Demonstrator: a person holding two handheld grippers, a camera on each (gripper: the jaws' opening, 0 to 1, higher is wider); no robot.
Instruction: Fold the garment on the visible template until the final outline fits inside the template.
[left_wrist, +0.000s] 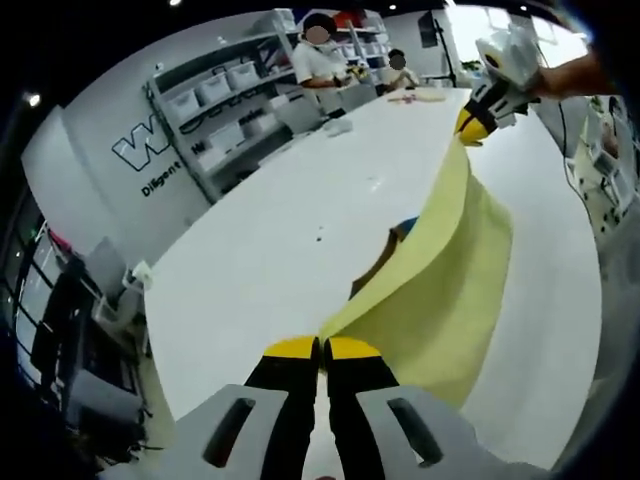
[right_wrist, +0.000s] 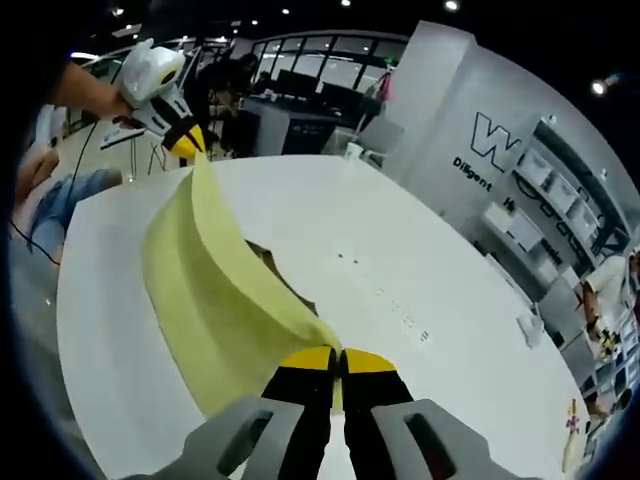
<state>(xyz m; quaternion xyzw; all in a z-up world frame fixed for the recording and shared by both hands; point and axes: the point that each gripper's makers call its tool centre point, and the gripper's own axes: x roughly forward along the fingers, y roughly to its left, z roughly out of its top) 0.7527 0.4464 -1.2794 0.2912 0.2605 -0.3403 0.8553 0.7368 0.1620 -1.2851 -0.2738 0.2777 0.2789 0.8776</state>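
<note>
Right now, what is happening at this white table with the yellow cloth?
A person holds a gripper in each hand and has lifted a pale yellow garment above the white table. The left gripper is shut on one end of the cloth, and the right gripper is shut on the other end, so the cloth hangs stretched between them. Under it something brown and blue lies on the table. The fold is not yet done.

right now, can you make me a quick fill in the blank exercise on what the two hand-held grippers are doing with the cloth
1. The cloth held up between the two hand-held grippers is pale ____ in colour.
2. The left hand-held gripper has its jaws ____ on one edge of the cloth.
3. The cloth hangs over a table whose top is ____.
4. The tips of the right hand-held gripper are yellow, and the jaws below them are ____.

Missing words: yellow; shut; white; black
</note>
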